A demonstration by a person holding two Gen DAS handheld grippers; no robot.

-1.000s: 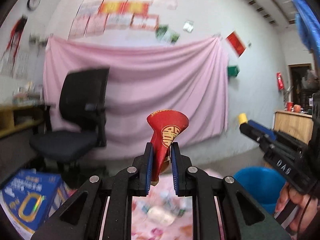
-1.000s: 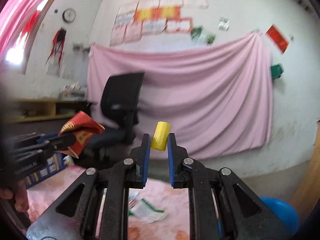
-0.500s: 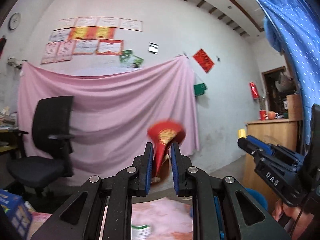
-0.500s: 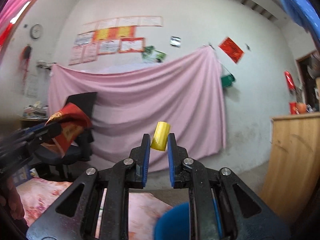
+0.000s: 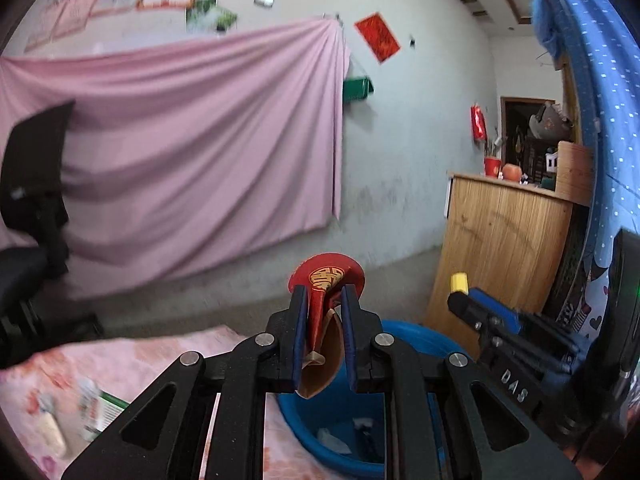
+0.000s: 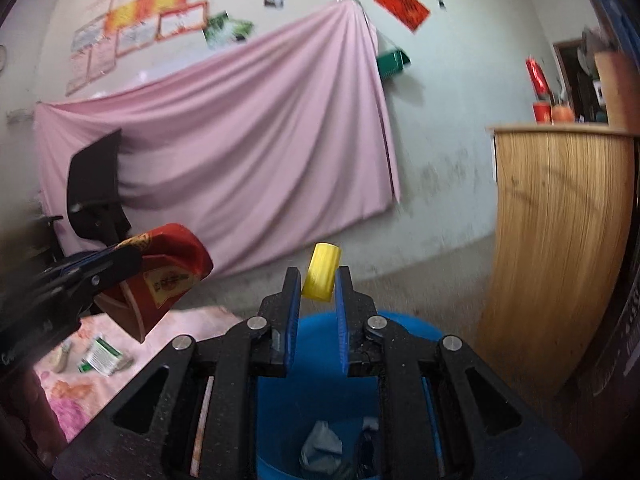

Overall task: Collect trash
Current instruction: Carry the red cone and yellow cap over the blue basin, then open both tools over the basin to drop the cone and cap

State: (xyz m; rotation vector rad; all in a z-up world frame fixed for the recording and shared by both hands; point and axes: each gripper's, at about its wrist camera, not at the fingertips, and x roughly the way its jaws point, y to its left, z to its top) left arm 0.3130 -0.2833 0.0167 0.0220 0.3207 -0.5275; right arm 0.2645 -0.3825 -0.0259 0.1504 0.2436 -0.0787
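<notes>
Both views have swung right since a second ago, bringing the blue bin (image 6: 400,328) under my grippers. Left hand-held gripper (image 5: 324,320) pinches the red paper cup (image 5: 326,280); right hand-held gripper (image 6: 318,300) clamps the yellow cylinder (image 6: 321,272) at its tips. Released now, the cup near the bin's left rim could drop onto the floral-cloth desk (image 5: 120,360).

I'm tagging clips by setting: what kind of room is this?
Probably a plain home or small-office room: a pink sheet pinned to a scuffed wall, a black office chair, a wooden counter and a blue trash tub.
</notes>
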